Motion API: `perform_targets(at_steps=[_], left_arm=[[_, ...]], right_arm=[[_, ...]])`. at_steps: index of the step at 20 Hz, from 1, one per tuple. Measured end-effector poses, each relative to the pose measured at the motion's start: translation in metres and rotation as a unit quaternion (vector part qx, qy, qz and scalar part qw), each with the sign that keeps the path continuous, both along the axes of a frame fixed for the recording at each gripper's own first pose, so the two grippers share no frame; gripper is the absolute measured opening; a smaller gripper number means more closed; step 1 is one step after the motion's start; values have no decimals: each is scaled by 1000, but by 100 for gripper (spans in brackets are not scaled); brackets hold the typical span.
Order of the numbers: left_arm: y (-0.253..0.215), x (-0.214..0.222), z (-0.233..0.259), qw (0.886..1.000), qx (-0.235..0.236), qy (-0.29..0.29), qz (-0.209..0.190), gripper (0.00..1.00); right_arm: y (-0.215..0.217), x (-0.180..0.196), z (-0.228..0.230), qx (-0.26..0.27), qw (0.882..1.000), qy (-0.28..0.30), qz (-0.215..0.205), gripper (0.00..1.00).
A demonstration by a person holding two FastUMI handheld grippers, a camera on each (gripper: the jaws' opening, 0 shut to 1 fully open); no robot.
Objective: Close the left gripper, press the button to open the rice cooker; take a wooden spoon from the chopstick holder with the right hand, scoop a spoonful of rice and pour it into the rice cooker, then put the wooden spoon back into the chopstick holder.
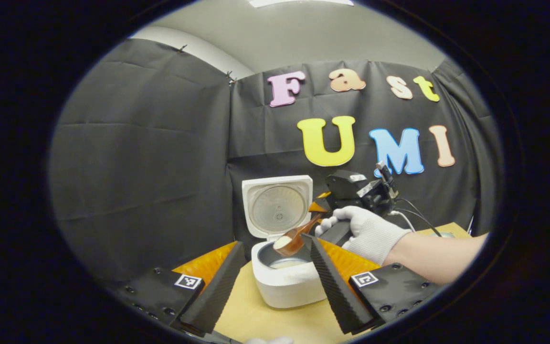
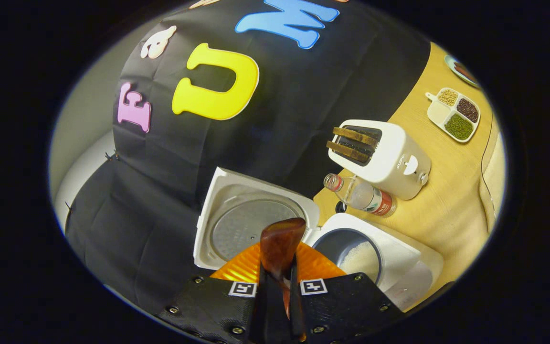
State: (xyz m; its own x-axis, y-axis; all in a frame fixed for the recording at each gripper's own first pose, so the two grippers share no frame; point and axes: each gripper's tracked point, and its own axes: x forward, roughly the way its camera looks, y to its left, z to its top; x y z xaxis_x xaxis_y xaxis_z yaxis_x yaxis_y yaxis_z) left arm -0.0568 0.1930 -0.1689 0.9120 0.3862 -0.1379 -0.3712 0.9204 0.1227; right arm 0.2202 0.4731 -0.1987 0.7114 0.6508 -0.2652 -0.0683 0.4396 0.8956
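**Spoon of rice held over the open cooker**

The wooden spoon [image 1: 293, 238], its brown bowl heaped with white rice, is pinched by its handle in the right gripper [image 2: 277, 291], above the rice cooker [image 1: 288, 282]. The lid stands upright behind. The left gripper [image 1: 275, 282] is spread wide, its fingers flanking the cooker on the tabletop [image 1: 256, 315]. A toaster [image 2: 389, 162] and bottle [image 2: 363, 193] stand beyond the right gripper; labels unreadable.

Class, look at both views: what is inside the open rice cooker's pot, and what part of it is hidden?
Inside the rice cooker, white rice lies on the pot floor. The wooden spoon, held over the pot by the right gripper, covers part of it; the near wall hides the rest.
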Motion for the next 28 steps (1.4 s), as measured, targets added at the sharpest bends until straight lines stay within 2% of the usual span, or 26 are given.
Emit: perform_targets(at_steps=[3,6,8,10,15,20,22,25,26,28], left_arm=[[5,-3,-5,1000,-3,5,15,98],[11,-7,-6,1000,1,6,21,99],[14,-14,-10,1000,5,11,21,98],[13,-19,-10,1000,5,10,22,98],[14,-19,-11,1000,4,10,27,99],[9,-21,-8,1000,5,7,29,99],[7,-23,-7,1000,8,7,29,99],[8,-25,-5,999,11,4,30,99],[8,-25,-5,999,12,5,31,99],[9,-26,-4,999,15,4,33,99]], right_arm=[[4,9,-18,-45,999,-22,-14,18],[3,18,-23,-113,991,-72,-18,18],[2,23,-19,-164,979,-118,-22,18],[4,20,-14,-215,962,-166,-18,18],[5,13,-8,-292,926,-241,-11,18],[15,4,8,-352,879,-323,6,18],[22,-1,9,-378,856,-352,20,18],[38,-13,22,-426,796,-428,47,18],[41,-18,24,-437,780,-445,51,18],[47,-26,27,-451,757,-469,60,18]])
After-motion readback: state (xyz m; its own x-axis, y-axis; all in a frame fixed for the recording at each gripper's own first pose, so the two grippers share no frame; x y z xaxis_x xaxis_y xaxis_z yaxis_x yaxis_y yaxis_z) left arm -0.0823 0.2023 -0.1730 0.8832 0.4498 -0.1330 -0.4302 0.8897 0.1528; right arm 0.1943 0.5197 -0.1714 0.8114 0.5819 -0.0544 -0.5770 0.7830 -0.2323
